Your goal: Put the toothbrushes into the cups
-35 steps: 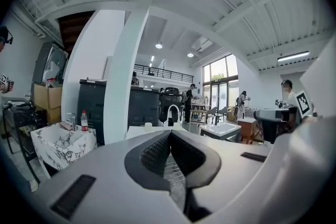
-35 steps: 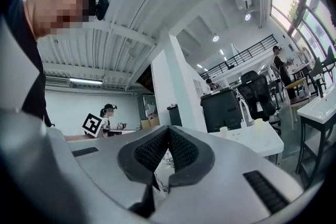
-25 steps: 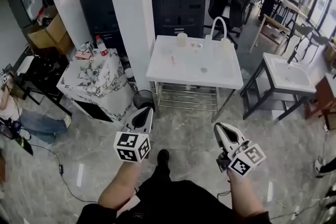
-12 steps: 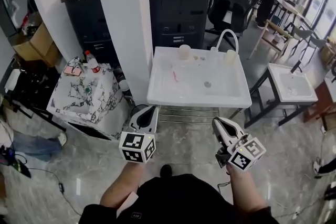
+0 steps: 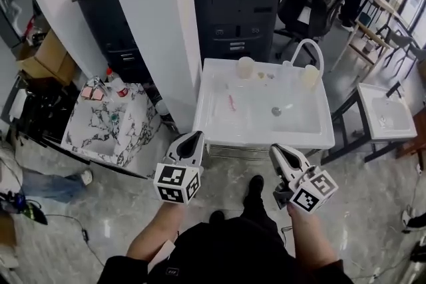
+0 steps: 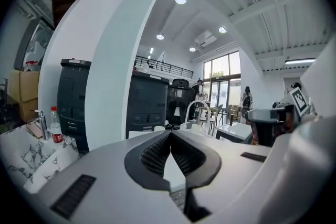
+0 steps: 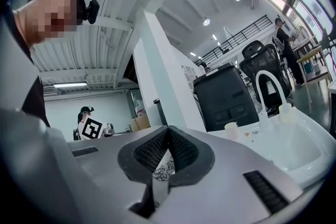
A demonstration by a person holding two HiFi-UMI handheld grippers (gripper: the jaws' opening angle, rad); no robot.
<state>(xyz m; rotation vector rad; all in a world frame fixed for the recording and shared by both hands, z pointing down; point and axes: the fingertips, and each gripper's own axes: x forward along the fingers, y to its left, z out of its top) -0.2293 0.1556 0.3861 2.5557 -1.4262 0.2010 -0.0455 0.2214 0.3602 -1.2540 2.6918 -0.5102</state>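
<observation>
My left gripper (image 5: 194, 138) and right gripper (image 5: 277, 152) are both clamped shut on nothing. Pink toothbrush (image 5: 231, 102) lies in the white sink (image 5: 266, 138), well ahead of both tips, near the cups (image 5: 245, 67).

Left tool (image 5: 192, 138) jaws together; right tool (image 5: 277, 150) same (empty)

Bright, even indoor light comes from ceiling lamps (image 6: 180, 0) and tall windows (image 6: 220, 78). The gripper views bend strongly toward dark round edges; nearby jaws look soft, and the white sink (image 5: 263, 136) glares slightly.
</observation>
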